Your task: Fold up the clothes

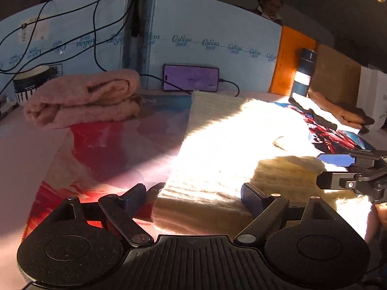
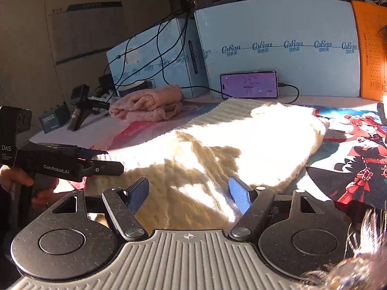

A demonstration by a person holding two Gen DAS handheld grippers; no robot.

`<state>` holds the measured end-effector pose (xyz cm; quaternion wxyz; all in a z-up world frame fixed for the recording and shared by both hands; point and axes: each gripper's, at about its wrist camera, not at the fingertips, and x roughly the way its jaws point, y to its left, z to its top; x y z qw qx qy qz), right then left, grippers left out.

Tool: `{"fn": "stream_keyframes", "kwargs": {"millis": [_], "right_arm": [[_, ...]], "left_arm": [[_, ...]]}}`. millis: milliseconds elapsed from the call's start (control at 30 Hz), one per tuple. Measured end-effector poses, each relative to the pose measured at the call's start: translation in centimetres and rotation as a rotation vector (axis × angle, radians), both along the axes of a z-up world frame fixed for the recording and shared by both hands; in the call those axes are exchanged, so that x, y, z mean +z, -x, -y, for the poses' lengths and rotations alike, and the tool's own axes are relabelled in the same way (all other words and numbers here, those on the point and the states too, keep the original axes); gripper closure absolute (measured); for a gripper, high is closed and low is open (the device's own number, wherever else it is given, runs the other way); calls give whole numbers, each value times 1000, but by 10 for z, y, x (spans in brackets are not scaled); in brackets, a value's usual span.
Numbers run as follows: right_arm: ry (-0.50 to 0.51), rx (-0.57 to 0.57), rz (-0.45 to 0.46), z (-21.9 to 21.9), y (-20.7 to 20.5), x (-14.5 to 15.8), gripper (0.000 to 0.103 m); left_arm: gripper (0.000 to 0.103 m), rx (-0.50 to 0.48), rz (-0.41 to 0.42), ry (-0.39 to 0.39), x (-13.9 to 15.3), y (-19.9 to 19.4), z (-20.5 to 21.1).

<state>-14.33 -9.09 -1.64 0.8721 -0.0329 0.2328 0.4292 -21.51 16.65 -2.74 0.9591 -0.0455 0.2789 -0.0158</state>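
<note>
Closest in, the left gripper (image 1: 193, 197) hangs low over the near edge of the cream knit sweater (image 1: 232, 145), its 2 blue-padded fingers spread wide with the sweater's left hem between them and nothing pinched. The left finger sits just off the sweater over the printed mat (image 1: 96, 149); the right finger is above the wool.

The right gripper (image 2: 188, 194) is also gaping, both fingers over the sweater's (image 2: 217, 149) rumpled near part, holding nothing. In the left wrist view it (image 1: 335, 170) comes in sideways at the sweater's right edge, fingers parted. From the right wrist view the left gripper (image 2: 106, 163) reaches in at the sweater's left side, a hand (image 2: 21, 181) wrapped around its handle.

The sweater lies spread across the mat on the counter (image 1: 19, 169), half in hard sunlight, half in shadow. Right of the sweater, the mat's red-haired cartoon figure (image 2: 362, 145) shows.

Beyond the sweater's left side sits a folded pink knit (image 1: 84, 99), with a dark bowl (image 1: 31, 82) behind that. Right of the sweater, a folded brown garment (image 1: 346, 113) rests.

Behind the sweater's far edge a phone (image 1: 191, 77) with a lit purple screen leans against a pale blue box (image 1: 217, 31), a cable plugged into it. A blue flask (image 1: 304, 72) stands right of the phone, beside an orange panel (image 1: 290, 60).
</note>
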Motion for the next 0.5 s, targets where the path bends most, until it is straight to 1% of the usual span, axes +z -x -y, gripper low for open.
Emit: {"fn": "stream_keyframes", "kwargs": {"millis": [33, 67, 100, 133, 167, 267, 333, 433, 500], "right_arm": [[30, -8, 33, -3, 4, -1, 43], [23, -44, 40, 1, 3, -1, 57], [9, -85, 44, 6, 1, -1, 62], [-4, -126, 47, 11, -1, -1, 75], [-18, -168, 50, 17, -2, 0, 82], [-60, -292, 60, 33, -7, 1, 86], [-88, -374, 67, 44, -11, 2, 86], [-130, -498, 76, 60, -16, 3, 86], [-183, -588, 19, 82, -21, -2, 86]], "left_arm": [[16, -11, 2, -7, -1, 1, 4], [16, -22, 3, -14, -1, 3, 7], [16, -33, 5, -22, -2, 4, 11], [16, -44, 6, -29, -2, 5, 15], [16, -55, 8, -36, -3, 7, 19], [16, -130, 4, -18, -2, 9, 32], [16, -195, 2, -7, -3, 9, 45], [15, -265, 4, 4, -3, 8, 60], [15, -299, 5, 1, -3, 6, 66]]}}
